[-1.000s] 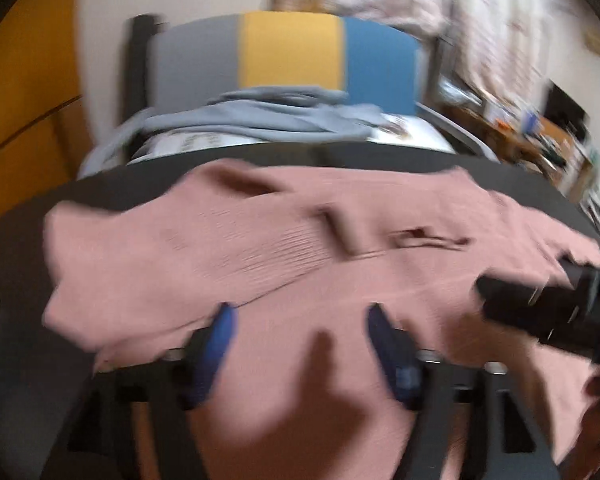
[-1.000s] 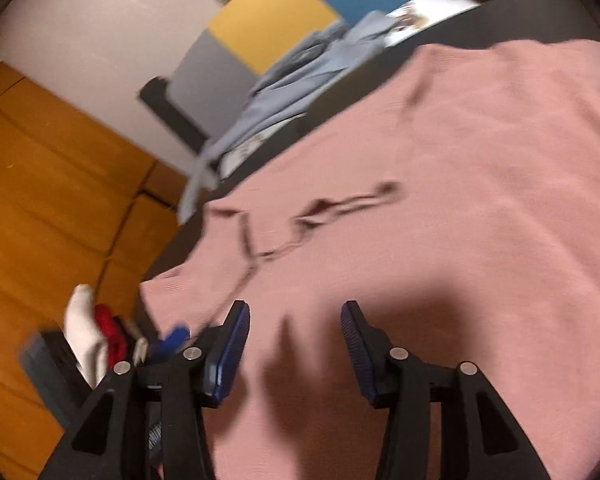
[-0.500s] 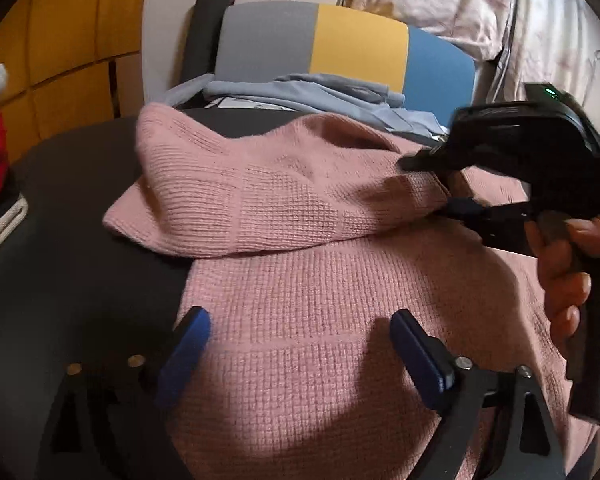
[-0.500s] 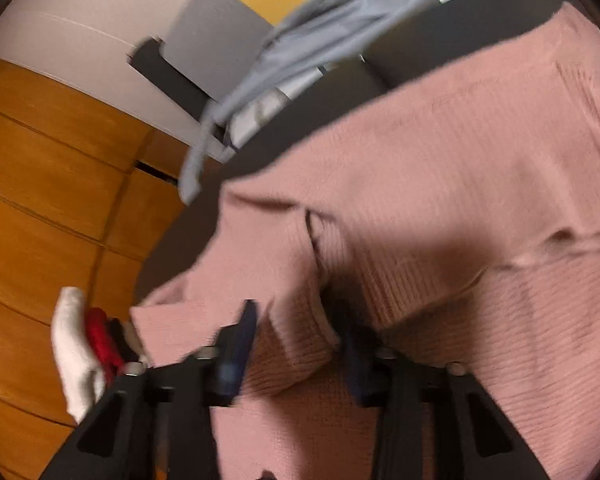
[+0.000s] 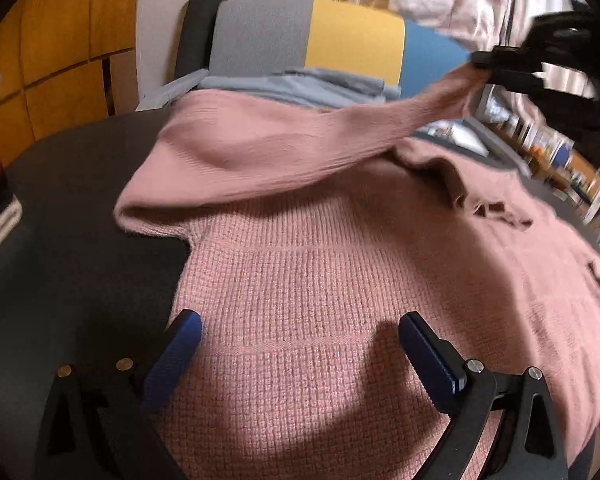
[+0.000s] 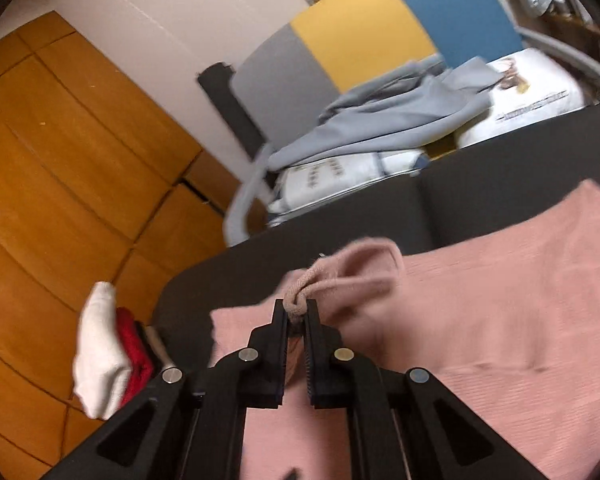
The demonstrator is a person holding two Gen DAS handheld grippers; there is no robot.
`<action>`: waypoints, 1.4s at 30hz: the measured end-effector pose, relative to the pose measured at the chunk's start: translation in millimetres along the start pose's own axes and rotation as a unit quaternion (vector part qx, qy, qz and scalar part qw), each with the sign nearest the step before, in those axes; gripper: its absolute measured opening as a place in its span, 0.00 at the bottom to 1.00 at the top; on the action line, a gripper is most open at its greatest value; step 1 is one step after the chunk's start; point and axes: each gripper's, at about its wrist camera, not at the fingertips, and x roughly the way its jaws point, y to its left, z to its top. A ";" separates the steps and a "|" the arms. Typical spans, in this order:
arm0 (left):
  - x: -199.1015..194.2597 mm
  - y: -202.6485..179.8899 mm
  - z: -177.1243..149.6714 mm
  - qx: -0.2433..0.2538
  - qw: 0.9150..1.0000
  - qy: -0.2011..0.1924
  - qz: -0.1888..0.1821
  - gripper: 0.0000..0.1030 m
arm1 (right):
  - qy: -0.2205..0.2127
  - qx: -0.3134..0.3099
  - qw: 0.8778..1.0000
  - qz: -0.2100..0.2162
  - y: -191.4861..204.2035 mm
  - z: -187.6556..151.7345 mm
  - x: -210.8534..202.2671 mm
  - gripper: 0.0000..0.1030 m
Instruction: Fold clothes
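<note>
A pink knitted sweater (image 5: 340, 272) lies spread over the dark table (image 5: 72, 216). My left gripper (image 5: 300, 344) hovers low over its body near the left hem, its jaws still opening, wide apart with only flat knit beneath them. My right gripper (image 6: 297, 316) is shut on the bunched end of one sleeve (image 6: 360, 272). In the left wrist view that sleeve (image 5: 284, 152) stretches up to the right, to the right gripper (image 5: 484, 66) at the upper right edge. The pink sweater (image 6: 480, 332) fills the lower right of the right wrist view.
A chair with a grey, yellow and blue back (image 5: 312, 36) stands behind the table, with a grey-blue garment (image 6: 380, 124) draped on it. White and red folded clothes (image 6: 108, 348) sit at the table's left end. Wooden panels (image 6: 60, 184) line the left wall; cluttered shelves (image 5: 560, 160) stand at the right.
My right gripper closed on the sleeve end and lifted it up and to the right, stretching the sleeve off the table. My left jaws widened and moved toward the sweater's left edge.
</note>
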 end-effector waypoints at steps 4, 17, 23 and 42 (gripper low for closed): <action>5.2 0.0 24.9 -0.020 1.000 0.008 0.012 0.97 | 0.003 0.016 0.999 -0.041 -39.6 -1.0 -5.0 0.06; 43.2 48.3 50.8 -0.078 0.993 0.042 0.079 0.97 | -0.038 0.051 0.994 -0.090 -111.1 -9.2 -42.4 0.06; 15.6 56.7 30.5 -0.111 0.992 0.014 0.052 0.97 | -0.015 0.072 0.997 -0.029 -106.5 -10.2 -17.9 0.32; 2.8 61.1 72.4 -0.090 0.987 -0.059 0.118 0.98 | -0.034 -0.034 0.991 -0.125 -66.8 -3.6 -38.0 0.05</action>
